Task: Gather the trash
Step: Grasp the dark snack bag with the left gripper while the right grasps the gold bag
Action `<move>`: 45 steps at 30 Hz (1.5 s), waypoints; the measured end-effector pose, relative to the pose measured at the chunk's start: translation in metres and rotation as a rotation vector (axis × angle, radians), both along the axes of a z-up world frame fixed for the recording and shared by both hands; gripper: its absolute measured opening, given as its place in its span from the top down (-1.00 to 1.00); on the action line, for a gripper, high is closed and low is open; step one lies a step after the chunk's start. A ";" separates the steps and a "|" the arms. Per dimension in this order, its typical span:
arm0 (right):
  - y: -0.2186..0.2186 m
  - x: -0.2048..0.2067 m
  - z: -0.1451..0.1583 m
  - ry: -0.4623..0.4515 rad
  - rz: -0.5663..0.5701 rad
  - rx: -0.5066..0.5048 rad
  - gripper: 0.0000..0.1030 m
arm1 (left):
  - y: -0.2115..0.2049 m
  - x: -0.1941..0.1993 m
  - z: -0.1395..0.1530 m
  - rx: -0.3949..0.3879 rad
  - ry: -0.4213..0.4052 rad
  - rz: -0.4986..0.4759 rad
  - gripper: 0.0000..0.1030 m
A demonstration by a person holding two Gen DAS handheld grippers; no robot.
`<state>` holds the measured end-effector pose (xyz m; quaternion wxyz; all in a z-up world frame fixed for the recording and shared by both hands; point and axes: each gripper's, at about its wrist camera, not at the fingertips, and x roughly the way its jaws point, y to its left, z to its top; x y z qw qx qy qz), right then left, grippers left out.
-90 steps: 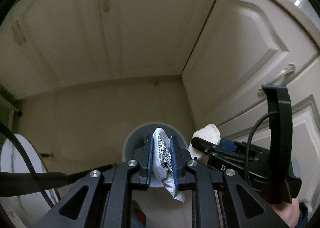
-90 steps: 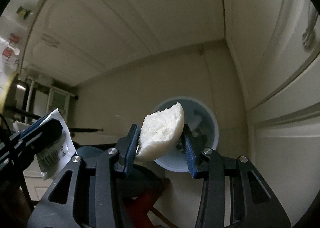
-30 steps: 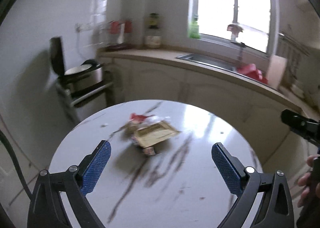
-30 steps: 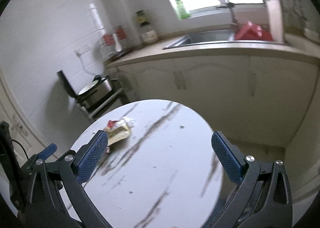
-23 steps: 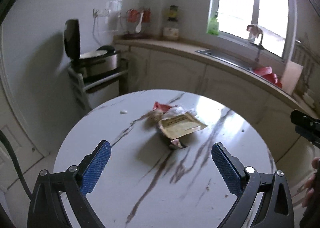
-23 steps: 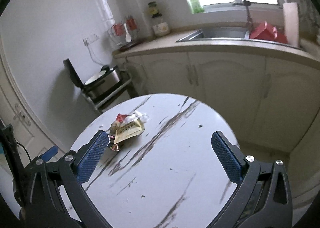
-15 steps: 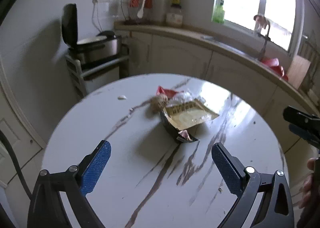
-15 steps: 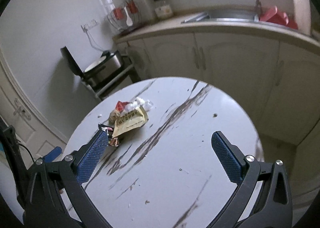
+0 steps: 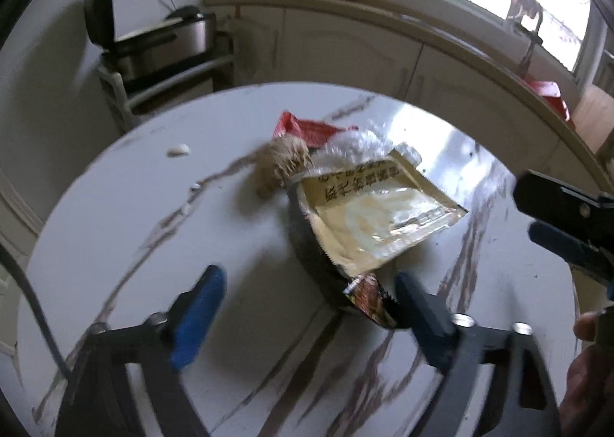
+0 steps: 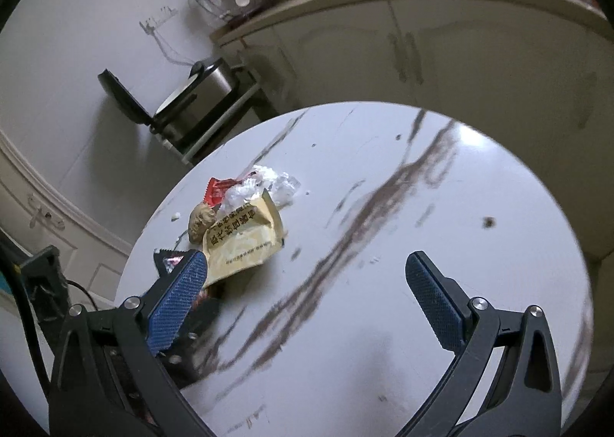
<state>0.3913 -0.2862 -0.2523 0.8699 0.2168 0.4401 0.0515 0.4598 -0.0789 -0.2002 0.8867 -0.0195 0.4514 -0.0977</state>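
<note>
Trash lay heaped near the middle of the round marble table (image 9: 115, 245): a yellow foil packet (image 9: 380, 222) on top, a red wrapper (image 9: 307, 128) and crumpled clear plastic (image 10: 276, 183) behind it, a brown lump (image 9: 282, 162) at its left; the left gripper (image 9: 307, 306) hung just short of the packet, jaws parted and just closing, nothing between them; the right gripper (image 10: 307, 299) gaped wide over bare marble beside the heap, empty.
</note>
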 end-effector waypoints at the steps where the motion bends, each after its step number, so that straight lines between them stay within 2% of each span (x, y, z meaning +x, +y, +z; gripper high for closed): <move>1: 0.004 0.006 -0.003 0.008 0.011 0.004 -1.00 | -0.001 0.006 -0.001 0.008 -0.005 -0.005 -0.51; 3: 0.012 0.016 -0.009 0.022 0.038 0.006 -1.00 | -0.003 0.016 -0.003 0.010 -0.014 -0.012 -0.34; 5: 0.022 0.025 -0.014 0.030 0.060 0.002 -1.00 | 0.000 0.024 -0.004 0.007 -0.019 -0.023 -0.02; 8: 0.040 0.038 -0.021 0.047 0.094 -0.022 -0.91 | 0.008 0.035 -0.005 -0.006 -0.019 -0.036 0.31; 10: 0.053 0.046 -0.026 0.063 0.120 -0.051 -0.73 | 0.017 0.038 -0.008 -0.023 -0.014 -0.043 0.45; 14: 0.084 0.052 -0.030 0.067 0.189 -0.146 -0.53 | 0.032 0.047 -0.011 -0.033 -0.015 -0.042 0.52; 15: 0.089 0.052 -0.031 0.068 0.202 -0.170 -0.32 | 0.035 0.045 -0.012 -0.032 -0.017 -0.037 0.52; 16: 0.096 0.052 -0.031 0.063 0.218 -0.197 0.19 | 0.039 0.047 -0.012 -0.033 -0.017 -0.031 0.52; 17: 0.099 0.052 -0.032 0.064 0.221 -0.216 0.40 | 0.045 0.045 -0.014 -0.043 -0.016 -0.029 0.52; 18: 0.100 0.051 -0.033 0.063 0.215 -0.240 0.56 | 0.049 0.047 -0.014 -0.047 -0.016 -0.025 0.52; 22: 0.093 0.046 -0.034 0.058 0.228 -0.204 0.82 | 0.063 0.051 -0.021 -0.059 -0.018 -0.014 0.52; 26: 0.088 0.038 -0.031 0.047 0.262 -0.158 0.86 | 0.063 0.042 -0.021 -0.059 -0.023 -0.007 0.53; 30: 0.084 0.039 -0.034 0.055 0.281 -0.125 0.70 | 0.063 0.039 -0.020 -0.060 -0.018 -0.012 0.53; 32: 0.082 0.041 -0.033 0.054 0.266 -0.119 0.46 | 0.063 0.033 -0.019 -0.058 -0.019 -0.014 0.53; 34: 0.082 0.046 -0.031 0.042 0.255 -0.138 -0.29 | 0.063 0.031 -0.018 -0.057 -0.021 -0.012 0.53; 35: 0.083 0.047 -0.031 0.039 0.255 -0.143 -0.35 | 0.063 0.031 -0.018 -0.056 -0.022 -0.012 0.53; 38: 0.091 0.054 -0.033 0.021 0.285 -0.183 -0.35 | 0.056 0.025 -0.018 -0.053 -0.025 -0.010 0.55; 39: 0.097 0.057 -0.033 0.018 0.300 -0.194 -0.25 | 0.054 0.025 -0.018 -0.051 -0.026 -0.010 0.56; 40: 0.103 0.060 -0.034 0.013 0.325 -0.205 0.19 | 0.053 0.025 -0.018 -0.047 -0.028 -0.007 0.56; 41: 0.111 0.061 -0.034 0.012 0.353 -0.224 0.37 | 0.054 0.026 -0.019 -0.047 -0.027 -0.006 0.56; 42: 0.115 0.062 -0.034 0.010 0.362 -0.254 0.50 | 0.055 0.027 -0.020 -0.052 -0.025 -0.004 0.56; 45: 0.114 0.061 -0.033 0.007 0.373 -0.251 0.75 | 0.058 0.028 -0.020 -0.048 -0.026 0.004 0.56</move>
